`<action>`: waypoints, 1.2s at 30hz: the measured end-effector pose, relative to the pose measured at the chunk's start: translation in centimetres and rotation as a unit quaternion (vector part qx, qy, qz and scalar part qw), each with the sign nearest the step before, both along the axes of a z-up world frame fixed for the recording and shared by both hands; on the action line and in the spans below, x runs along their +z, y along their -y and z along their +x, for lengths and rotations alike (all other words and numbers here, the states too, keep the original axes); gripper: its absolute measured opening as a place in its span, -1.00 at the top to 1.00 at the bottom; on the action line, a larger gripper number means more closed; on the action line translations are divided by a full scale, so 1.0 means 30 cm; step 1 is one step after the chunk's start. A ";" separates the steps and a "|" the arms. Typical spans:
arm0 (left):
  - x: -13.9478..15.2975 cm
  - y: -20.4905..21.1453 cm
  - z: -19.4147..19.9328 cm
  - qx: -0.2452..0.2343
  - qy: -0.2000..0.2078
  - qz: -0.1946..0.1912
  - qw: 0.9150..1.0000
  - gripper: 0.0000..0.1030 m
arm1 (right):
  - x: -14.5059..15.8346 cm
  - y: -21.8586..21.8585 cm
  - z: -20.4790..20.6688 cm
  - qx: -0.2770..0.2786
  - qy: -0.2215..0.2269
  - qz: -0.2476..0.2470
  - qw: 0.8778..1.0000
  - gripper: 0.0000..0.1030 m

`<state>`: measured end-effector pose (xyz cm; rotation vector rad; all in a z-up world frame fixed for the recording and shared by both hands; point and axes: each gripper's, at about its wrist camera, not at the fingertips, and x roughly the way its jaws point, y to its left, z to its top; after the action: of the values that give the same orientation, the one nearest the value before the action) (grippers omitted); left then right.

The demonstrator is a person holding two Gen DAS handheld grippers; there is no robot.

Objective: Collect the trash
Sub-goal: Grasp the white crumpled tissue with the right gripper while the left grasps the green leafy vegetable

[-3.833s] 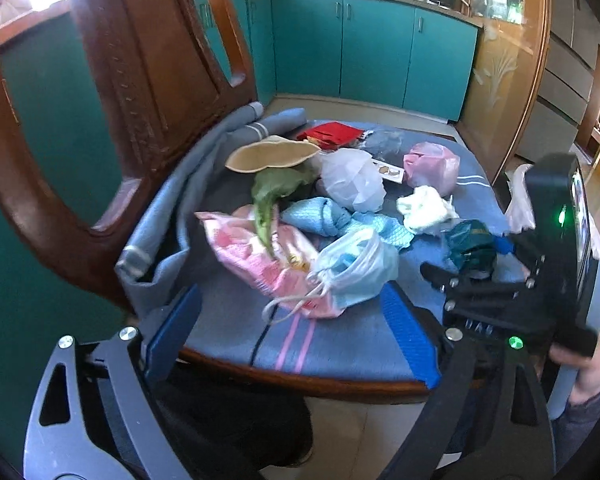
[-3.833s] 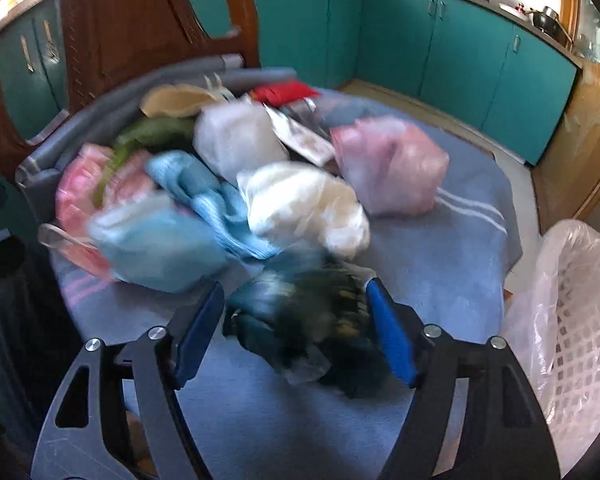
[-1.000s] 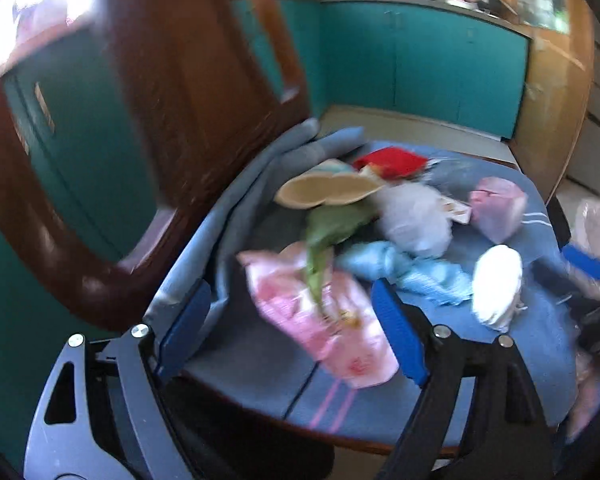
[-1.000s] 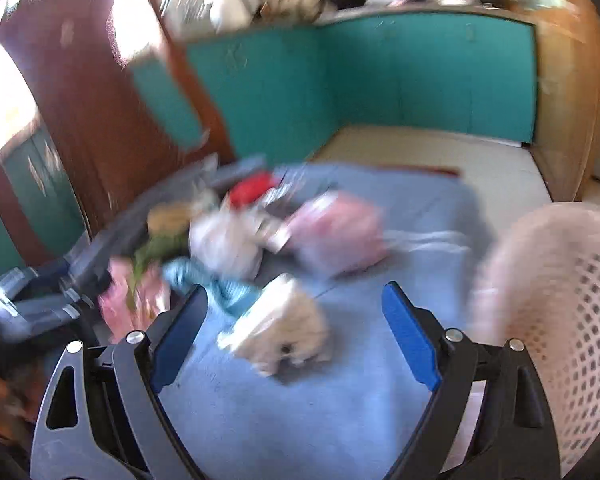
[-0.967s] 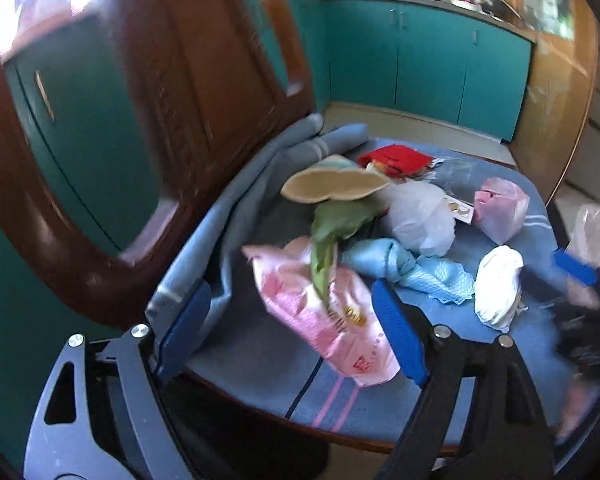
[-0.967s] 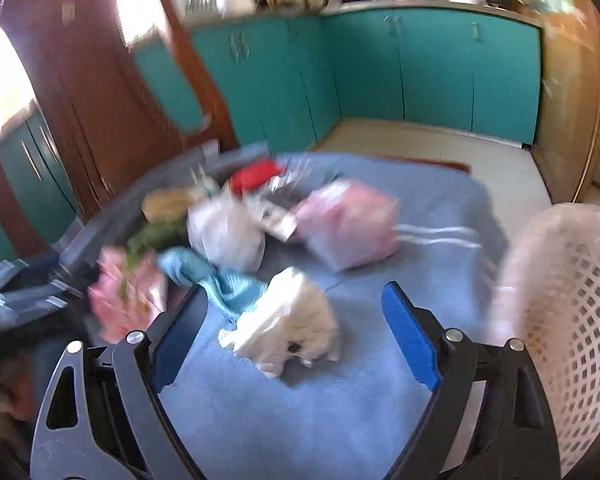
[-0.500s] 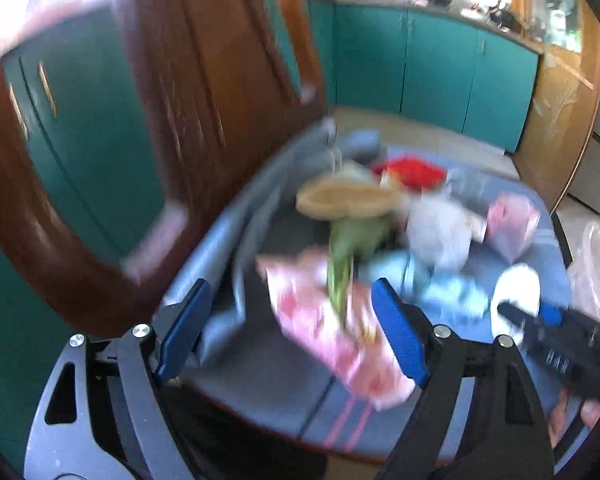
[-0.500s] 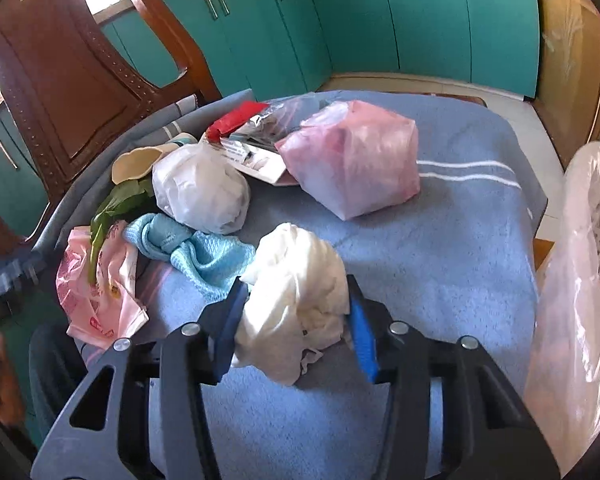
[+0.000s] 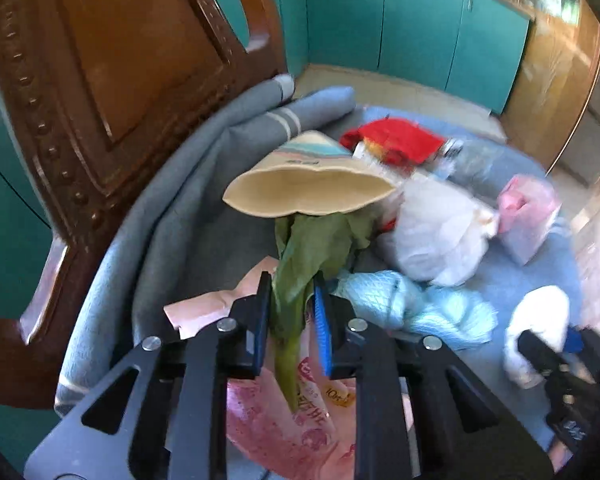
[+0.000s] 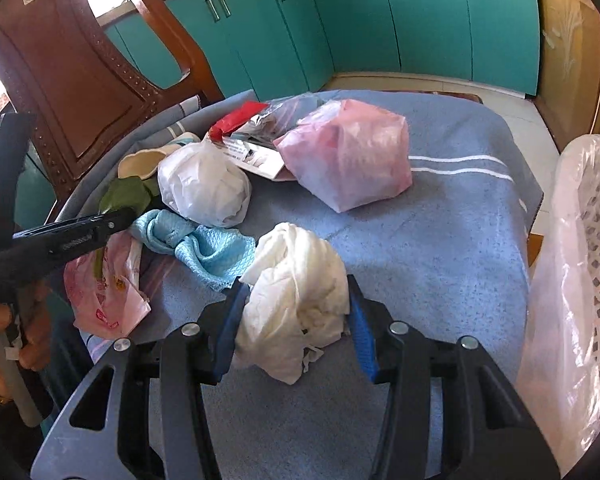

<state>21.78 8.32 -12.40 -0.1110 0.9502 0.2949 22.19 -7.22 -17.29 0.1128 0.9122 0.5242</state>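
Observation:
Trash lies on a blue blanket (image 10: 440, 240). The jaws of my left gripper (image 9: 291, 280) are closing on a green leaf (image 9: 316, 248), and the pads press its stem; the leaf lies over a pink printed bag (image 9: 284, 420). From the right wrist view, the left gripper (image 10: 116, 216) reaches in at the left. My right gripper (image 10: 296, 292) is shut on a crumpled white wad (image 10: 300, 264) at the blanket's near edge. A light blue cloth (image 10: 204, 248), a knotted white bag (image 10: 204, 188), a pink bag (image 10: 348, 152) and a red wrapper (image 10: 240, 116) lie beyond.
A carved wooden chair back (image 9: 120, 60) rises at the left, close to the left gripper. A squashed beige paper cup (image 9: 308, 192) sits above the leaf. A white lattice basket lined with plastic (image 10: 580, 280) stands at the right. Teal cabinets (image 10: 420, 20) line the far wall.
My left gripper moved in over the pile and its jaws came together on the green leaf. My right gripper dropped onto the white wad and shut on it.

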 end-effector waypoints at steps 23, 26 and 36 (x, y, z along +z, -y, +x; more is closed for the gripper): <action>0.092 0.042 -0.114 -0.009 0.086 -0.041 0.995 -0.16 | 0.031 0.064 -0.021 -0.017 0.009 0.009 1.000 0.06; 0.103 -0.005 -0.102 0.020 0.093 -0.027 0.995 -0.22 | 0.030 0.058 -0.023 -0.014 0.009 0.006 1.000 0.06; -0.011 -0.039 0.013 0.027 0.012 -0.011 1.000 0.67 | 0.026 0.031 -0.028 0.001 0.013 -0.007 1.000 0.06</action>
<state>22.17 9.49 -12.72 -0.1601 0.9284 0.3325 21.34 -8.16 -16.51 0.0921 0.8908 0.5205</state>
